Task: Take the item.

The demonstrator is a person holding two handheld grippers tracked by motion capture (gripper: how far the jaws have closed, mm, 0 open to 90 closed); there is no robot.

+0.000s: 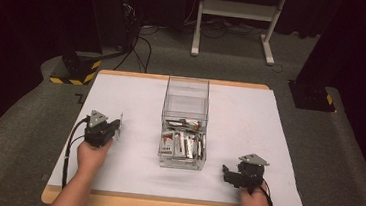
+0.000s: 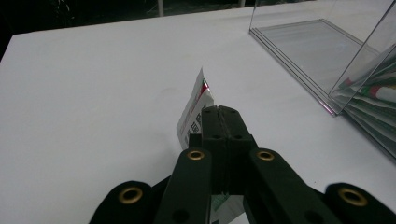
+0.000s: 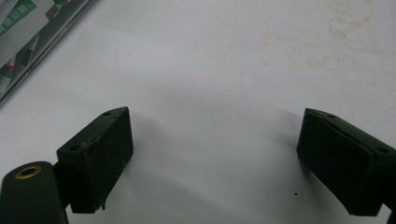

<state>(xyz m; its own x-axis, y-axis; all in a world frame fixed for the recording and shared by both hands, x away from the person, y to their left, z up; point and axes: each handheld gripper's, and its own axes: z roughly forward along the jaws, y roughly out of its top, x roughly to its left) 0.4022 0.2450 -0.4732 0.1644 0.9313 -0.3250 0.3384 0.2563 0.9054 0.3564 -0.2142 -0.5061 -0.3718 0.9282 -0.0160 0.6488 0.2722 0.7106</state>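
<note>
1. The white table (image 1: 250, 114) carried a clear box (image 1: 187, 96), open-topped and standing at its centre; many sachets (image 1: 182, 144) lay heaped in the box's near half.
2. The left gripper (image 1: 116, 127) hung left of the box, well apart from it, above bare tabletop. Its jaws were pressed together on one sachet (image 2: 195, 108), pinched low so that most of the packet stood up past the tips.
3. The right gripper (image 3: 212, 158) rested near the box's right side with jaws spread wide and nothing between them.
4. Judged from this, a packet was being taken out and laid down. Doing it well meant lowering the sachet until it touched the table before letting go, so it would not flutter.
</note>
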